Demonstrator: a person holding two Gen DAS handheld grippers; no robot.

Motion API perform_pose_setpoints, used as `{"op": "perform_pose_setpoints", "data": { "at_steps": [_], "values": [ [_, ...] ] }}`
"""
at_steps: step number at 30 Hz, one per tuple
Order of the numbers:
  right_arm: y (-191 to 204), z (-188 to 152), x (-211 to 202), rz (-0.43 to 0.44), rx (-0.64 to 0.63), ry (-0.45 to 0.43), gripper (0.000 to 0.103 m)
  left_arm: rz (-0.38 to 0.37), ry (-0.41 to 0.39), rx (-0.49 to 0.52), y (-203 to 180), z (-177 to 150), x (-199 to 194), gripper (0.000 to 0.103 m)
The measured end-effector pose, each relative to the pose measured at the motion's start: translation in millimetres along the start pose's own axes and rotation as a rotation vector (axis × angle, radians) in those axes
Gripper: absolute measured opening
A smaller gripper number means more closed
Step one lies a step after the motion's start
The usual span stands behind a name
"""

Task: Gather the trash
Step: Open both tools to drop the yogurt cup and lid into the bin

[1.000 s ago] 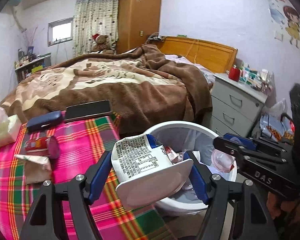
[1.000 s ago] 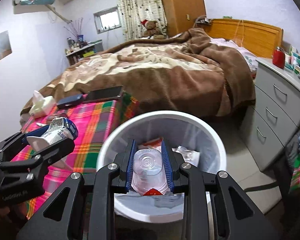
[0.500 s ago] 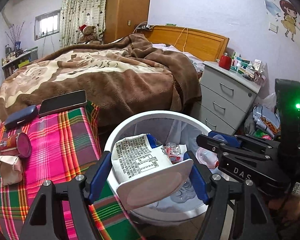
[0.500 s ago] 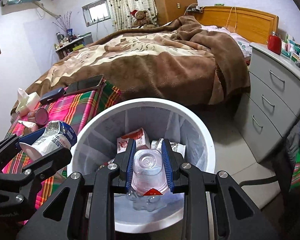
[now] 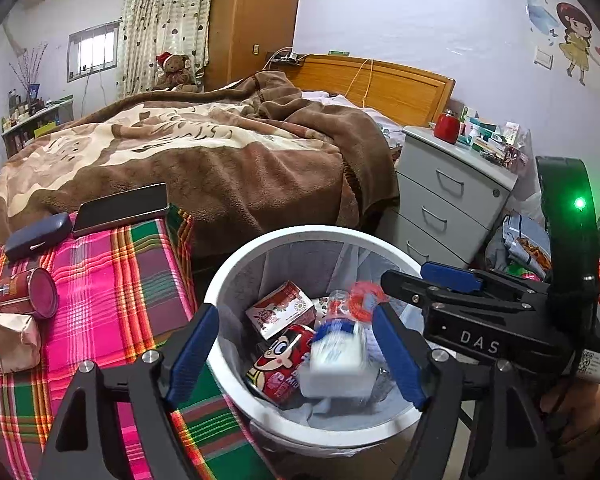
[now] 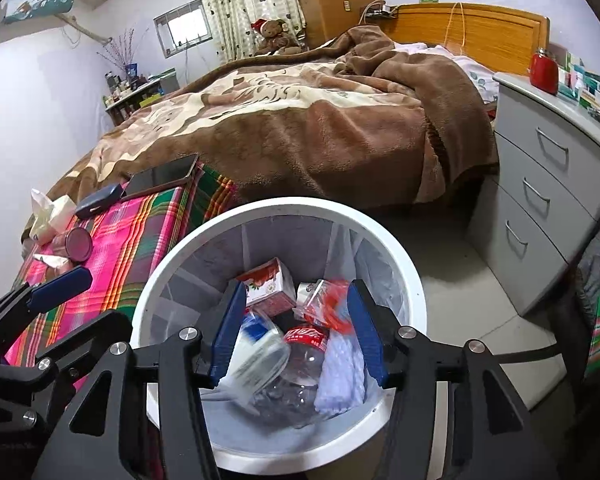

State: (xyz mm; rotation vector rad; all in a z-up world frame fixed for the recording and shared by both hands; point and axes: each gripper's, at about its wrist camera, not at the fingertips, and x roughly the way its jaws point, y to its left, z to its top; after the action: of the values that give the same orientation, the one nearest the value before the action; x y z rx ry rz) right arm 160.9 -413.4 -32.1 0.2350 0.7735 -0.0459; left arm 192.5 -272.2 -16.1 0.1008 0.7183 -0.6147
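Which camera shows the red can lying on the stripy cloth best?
The left wrist view. There the red can lies on its side near the left edge, large, its label and round end clear. The right wrist view shows the same can smaller and farther off, mostly just its round end.

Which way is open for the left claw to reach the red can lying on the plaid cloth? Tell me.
Probably yes, sideways. The left claw is open and empty over the trash bin, and the red can lies exposed on the plaid cloth; nothing stands between.
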Motion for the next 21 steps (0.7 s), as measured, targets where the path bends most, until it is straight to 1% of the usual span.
{"op": "perform_pose_setpoints", "data": {
  "at_steps": [4, 7, 10, 13, 15, 21],
  "values": [
    [3.4, -0.5, -3.3, -0.001, -0.003, -0.006, 0.054, -0.005, -0.014, -0.014, 3.9, -0.6, -8.4, 0.079],
    [6.6, -0.4, -7.4, 0.004, -0.003, -0.017, 0.054, 0.018, -0.028, -0.003, 4.8, -0.8, -16.4, 0.079],
    [10.0, 0.1, -10.5, 0.01, -0.005, -0.028, 0.054, 0.016, -0.032, -0.015, 8.8, -2.4, -24.4, 0.079],
    [14.8, -0.6, -14.0, 0.013, -0.009, -0.038, 0.054, 0.032, -0.038, -0.02, 12.6, -4.0, -31.1, 0.079],
    [18.1, -1.7, -15.5, 0.018, -0.015, -0.04, 0.054, 0.057, -0.045, -0.02, 16.0, -5.6, -36.3, 0.079],
    [28.0, -2.3, -19.2, 0.027, -0.028, -0.055, 0.054, 0.079, -0.068, -0.033, 26.3, -10.4, -52.7, 0.079]
  ]
}}
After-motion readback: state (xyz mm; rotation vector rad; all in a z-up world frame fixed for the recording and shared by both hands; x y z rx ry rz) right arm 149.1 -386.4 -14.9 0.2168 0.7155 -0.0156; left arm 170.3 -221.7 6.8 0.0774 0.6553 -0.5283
